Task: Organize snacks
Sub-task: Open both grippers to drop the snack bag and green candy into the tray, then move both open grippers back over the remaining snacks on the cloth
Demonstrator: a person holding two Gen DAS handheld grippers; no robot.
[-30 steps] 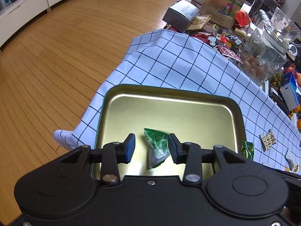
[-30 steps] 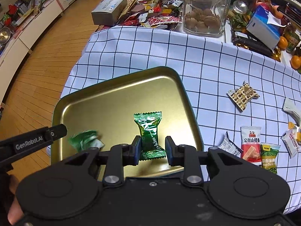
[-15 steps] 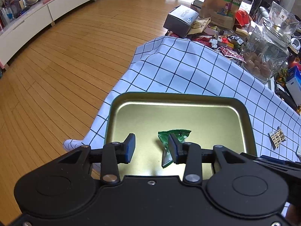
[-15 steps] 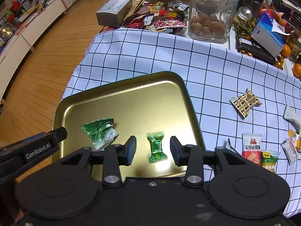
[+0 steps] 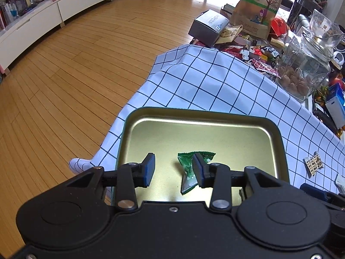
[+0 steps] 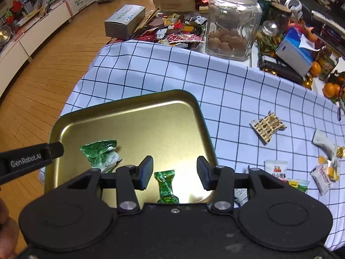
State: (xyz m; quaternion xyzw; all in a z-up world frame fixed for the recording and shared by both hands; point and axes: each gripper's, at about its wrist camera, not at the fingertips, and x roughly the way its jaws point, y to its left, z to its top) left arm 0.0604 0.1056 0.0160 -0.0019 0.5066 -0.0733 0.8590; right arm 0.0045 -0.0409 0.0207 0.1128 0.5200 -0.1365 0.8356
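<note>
The left gripper's arm reads "GenRobot.AI". Print on the green twist-wrapped candy and the green-white packet, both lying in the gold tray, is illegible. The right gripper has just been opening; its fingers stand apart above the candy without touching it. The left gripper's fingers also stand apart, empty; the right finger hides part of the packet. Loose snacks lie on the checked cloth, their lettering too small to read.

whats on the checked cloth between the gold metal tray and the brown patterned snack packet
Nothing: in the right wrist view the blue-and-white checked cloth is bare between the gold metal tray and the brown patterned snack packet.
</note>
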